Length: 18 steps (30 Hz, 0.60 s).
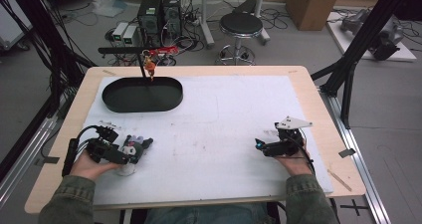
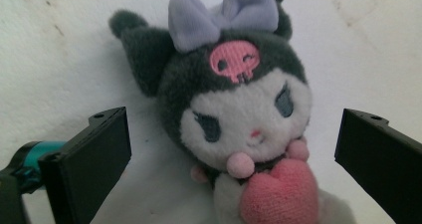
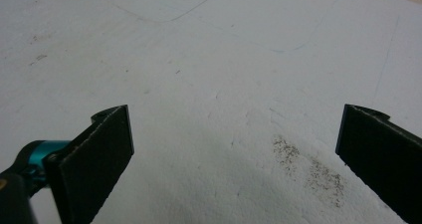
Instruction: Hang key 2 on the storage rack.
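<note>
A small plush toy [image 2: 239,109] lies on the white mat: black hood, lilac bow, pink skull mark, white face, pink heart held at its chest. In the high view the plush toy [image 1: 135,147] is at the front left of the table. My left gripper [image 2: 231,149] is open, one jaw on each side of the toy and neither touching it; the left gripper [image 1: 130,152] is held low from the left. My right gripper [image 3: 234,154] is open over bare mat, and the right gripper [image 1: 259,145] sits at the front right, pointing left.
A black oval tray [image 1: 110,96] stands at the back left of the white mat [image 1: 224,114], with a thin black stand [image 1: 144,64] and a small hanging orange piece over it. Beyond the table's far edge are a stool [image 1: 241,25] and computer boxes.
</note>
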Tool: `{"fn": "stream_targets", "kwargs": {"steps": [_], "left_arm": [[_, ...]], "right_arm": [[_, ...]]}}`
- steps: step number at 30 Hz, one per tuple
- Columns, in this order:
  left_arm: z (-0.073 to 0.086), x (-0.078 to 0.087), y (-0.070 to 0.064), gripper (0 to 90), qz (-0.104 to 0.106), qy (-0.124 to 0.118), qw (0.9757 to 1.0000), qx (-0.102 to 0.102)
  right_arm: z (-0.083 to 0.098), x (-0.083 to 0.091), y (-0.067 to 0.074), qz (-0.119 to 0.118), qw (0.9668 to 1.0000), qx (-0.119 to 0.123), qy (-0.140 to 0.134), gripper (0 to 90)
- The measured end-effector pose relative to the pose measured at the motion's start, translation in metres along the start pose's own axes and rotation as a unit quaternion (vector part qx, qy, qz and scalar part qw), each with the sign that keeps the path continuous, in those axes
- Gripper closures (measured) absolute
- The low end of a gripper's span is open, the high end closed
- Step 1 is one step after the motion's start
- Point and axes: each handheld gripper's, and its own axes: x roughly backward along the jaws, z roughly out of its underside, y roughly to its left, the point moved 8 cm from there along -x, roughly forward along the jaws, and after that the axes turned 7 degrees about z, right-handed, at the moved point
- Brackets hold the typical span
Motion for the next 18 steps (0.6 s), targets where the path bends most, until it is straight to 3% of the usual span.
{"fn": "stream_targets", "kwargs": {"steps": [5,10,12,13,15,18], "left_arm": [[0.010,-0.009,0.002,1.7,-0.003,0.026,0.9996,0.004],[0.011,-0.006,0.002,6.0,0.003,0.018,0.9998,0.002],[0.011,-0.004,-0.003,14.2,0.014,0.020,0.9996,-0.010],[0.011,-0.003,-0.004,25.3,0.015,0.016,0.9997,-0.011],[0.009,-0.001,-0.006,37.2,0.001,0.011,0.9997,-0.023],[0.009,0.000,-0.008,41.7,0.000,0.015,0.9994,-0.030]], "right_arm": [[0.000,0.000,-0.001,0.000,1.0000,-0.002,0.000,0.6],[0.001,-0.001,0.000,-0.001,1.0000,0.000,0.004,0.7],[0.001,-0.001,0.000,-0.001,1.0000,0.001,0.004,0.7],[0.001,-0.001,0.000,-0.001,1.0000,0.001,0.004,0.6],[0.001,-0.001,0.000,-0.001,1.0000,0.001,0.004,0.6],[0.001,-0.001,0.000,-0.001,1.0000,0.001,0.004,0.7]]}}
